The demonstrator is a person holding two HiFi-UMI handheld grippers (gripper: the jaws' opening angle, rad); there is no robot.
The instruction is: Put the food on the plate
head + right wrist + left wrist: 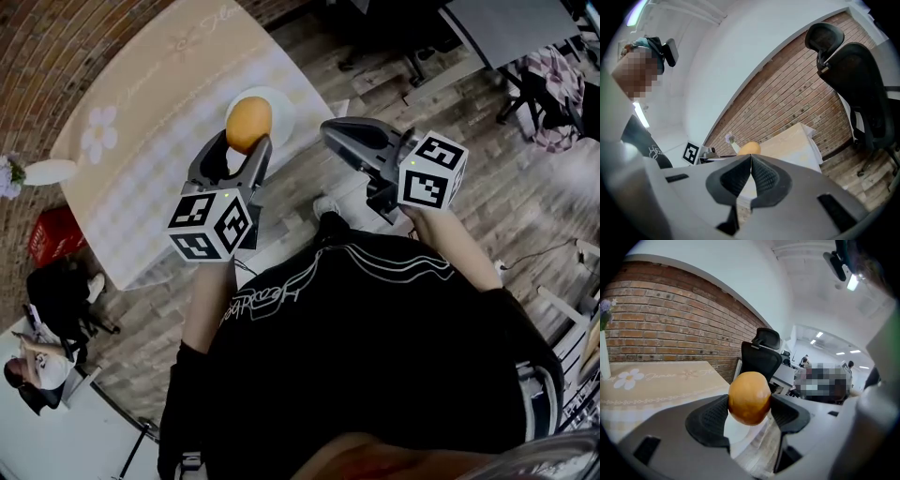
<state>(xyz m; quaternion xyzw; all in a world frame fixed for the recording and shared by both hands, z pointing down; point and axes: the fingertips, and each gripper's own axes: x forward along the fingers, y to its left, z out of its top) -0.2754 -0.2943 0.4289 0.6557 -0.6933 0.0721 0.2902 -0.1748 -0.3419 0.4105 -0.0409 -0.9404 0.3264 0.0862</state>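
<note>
A round orange-brown bun (248, 123) is pinched between the two dark pads of my left gripper (246, 142), which is shut on it. It hangs just above a white plate (284, 105) near the front edge of the beige-clothed table (141, 103). In the left gripper view the bun (749, 398) fills the gap between the pads, and the plate (738, 433) shows below it. My right gripper (330, 131) is off the table's edge to the right, over the floor. Its jaws (750, 164) are shut with nothing between them, and the bun (749, 148) peeks out beyond them.
A white vase with small flowers (37, 172) stands at the table's far left end. A red crate (52, 234) and a seated person (37, 367) are on the floor at the left. A black office chair (761, 355) stands beyond the table by the brick wall.
</note>
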